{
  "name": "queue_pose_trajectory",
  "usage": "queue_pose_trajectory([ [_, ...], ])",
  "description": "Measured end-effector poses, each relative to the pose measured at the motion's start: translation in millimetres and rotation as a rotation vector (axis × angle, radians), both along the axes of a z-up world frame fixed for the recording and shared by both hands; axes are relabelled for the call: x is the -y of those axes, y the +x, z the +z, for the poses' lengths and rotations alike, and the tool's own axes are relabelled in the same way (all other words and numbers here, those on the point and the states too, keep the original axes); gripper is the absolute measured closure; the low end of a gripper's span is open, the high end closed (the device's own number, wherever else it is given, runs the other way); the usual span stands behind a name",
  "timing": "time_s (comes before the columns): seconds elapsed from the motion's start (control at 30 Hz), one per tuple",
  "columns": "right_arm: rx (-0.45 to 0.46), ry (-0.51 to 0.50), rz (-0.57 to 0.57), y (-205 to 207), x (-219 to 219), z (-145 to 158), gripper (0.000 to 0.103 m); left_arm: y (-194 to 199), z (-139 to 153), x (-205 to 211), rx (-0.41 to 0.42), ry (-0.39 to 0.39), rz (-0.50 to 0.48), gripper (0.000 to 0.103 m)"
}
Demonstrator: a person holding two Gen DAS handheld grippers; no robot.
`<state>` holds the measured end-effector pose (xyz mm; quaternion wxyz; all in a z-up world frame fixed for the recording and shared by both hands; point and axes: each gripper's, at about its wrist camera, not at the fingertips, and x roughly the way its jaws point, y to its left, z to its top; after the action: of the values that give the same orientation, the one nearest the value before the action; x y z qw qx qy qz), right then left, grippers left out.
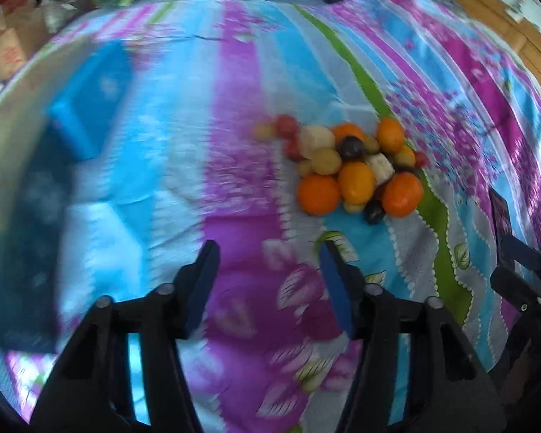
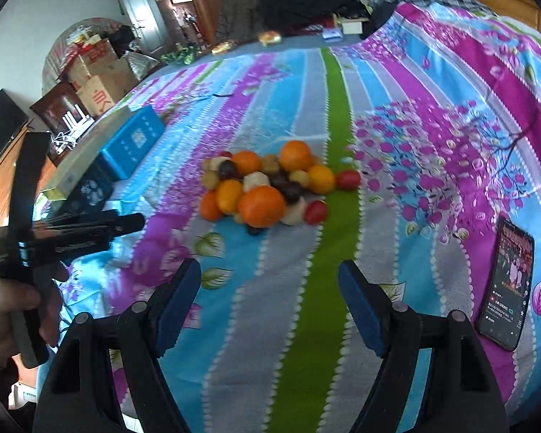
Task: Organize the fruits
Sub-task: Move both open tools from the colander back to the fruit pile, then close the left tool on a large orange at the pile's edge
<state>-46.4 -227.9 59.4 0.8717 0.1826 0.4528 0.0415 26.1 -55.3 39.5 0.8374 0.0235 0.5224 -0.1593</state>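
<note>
A pile of fruit lies on the striped bedspread: oranges, yellow and dark plums, red tomatoes and pale pieces. It also shows in the right wrist view. My left gripper is open and empty, hovering short of the pile and to its left. My right gripper is open and empty, well short of the pile. The left gripper's body shows in the right wrist view, held in a hand.
A blue box and a darker blue box sit at the left; both show in the right wrist view. A phone lies on the bed at right. Clutter and cardboard boxes stand beyond the bed.
</note>
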Motion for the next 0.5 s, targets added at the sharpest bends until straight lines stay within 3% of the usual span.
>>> queue_pose_trajectory([
  [0.23, -0.039, 0.000, -0.012, 4, 11, -21, 0.021, 29, -37, 28, -0.006, -0.044, -0.131, 0.056],
  [0.5, -0.075, 0.005, -0.046, 7, 27, -39, 0.021, 40, -48, 30, 0.027, -0.112, -0.177, 0.056],
])
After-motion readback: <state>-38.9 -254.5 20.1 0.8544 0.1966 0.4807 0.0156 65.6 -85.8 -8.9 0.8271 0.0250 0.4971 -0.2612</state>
